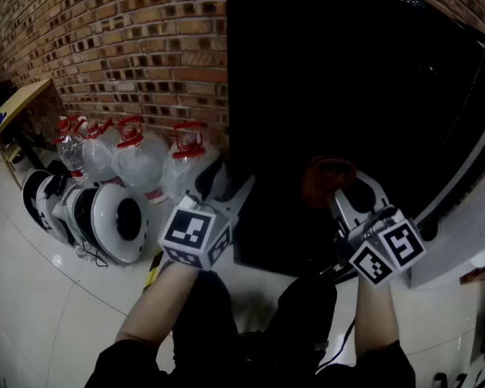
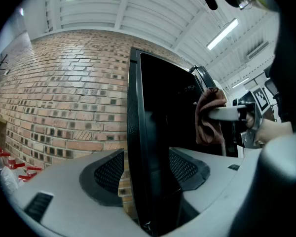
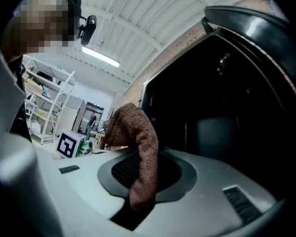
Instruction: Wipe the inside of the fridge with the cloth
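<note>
On the far left, clear plastic water jugs with red caps stand on the floor by the red brick wall. They are not part of your job. Next comes your left gripper. Its jaws are spread as wide as they go, and the front left edge of the big black fridge stands between them. A thin strip of brick shows between the left pad and that edge, so it does not look like a real pinch. The fridge is open in front of you, and its inside is too dark to show if it is clean or dirty. To the right, your right gripper is pinching the fluffy reddish-brown cloth tight. The cloth folds up over the jaws and hangs down between them. It sits just in front of the dark opening, and you cannot see it touching any wall or shelf inside. So I think the wiping has not started. You have the cloth ready, and all the rubbing inside the fridge is left to do.
</note>
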Tool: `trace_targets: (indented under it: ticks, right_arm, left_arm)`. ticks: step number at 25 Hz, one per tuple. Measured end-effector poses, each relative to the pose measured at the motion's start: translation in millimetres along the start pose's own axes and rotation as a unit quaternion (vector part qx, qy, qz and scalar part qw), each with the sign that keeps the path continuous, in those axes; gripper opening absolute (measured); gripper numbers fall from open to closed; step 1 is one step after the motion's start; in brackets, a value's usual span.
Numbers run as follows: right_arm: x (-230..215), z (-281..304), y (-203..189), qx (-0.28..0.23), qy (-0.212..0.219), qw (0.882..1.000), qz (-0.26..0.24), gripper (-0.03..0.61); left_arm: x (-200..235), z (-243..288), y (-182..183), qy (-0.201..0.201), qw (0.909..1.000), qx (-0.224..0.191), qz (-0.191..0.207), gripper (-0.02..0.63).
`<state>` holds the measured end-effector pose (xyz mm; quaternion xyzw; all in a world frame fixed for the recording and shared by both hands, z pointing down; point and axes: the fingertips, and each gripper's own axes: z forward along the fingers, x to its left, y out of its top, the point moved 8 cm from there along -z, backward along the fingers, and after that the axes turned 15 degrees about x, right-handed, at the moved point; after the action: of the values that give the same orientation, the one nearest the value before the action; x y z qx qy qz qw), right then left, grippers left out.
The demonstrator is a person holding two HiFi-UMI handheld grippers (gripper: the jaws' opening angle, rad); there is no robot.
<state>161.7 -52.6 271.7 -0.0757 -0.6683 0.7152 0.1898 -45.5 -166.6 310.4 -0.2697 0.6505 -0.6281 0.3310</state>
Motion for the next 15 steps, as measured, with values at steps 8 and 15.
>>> trace_targets:
  ticks: [8,15]
  right_arm:
    - [-5,66,51,-0.014,0.043,0.999,-0.013,0.072]
    - [-26,99,111,-0.066,0.075,0.995,-0.004,0.072]
  left_arm:
    - [19,17,2,0.005,1.0000,0.000,-0.003,0.284]
    - [17,31,0,-0.026,0.9996,0.002,0.008,0.254]
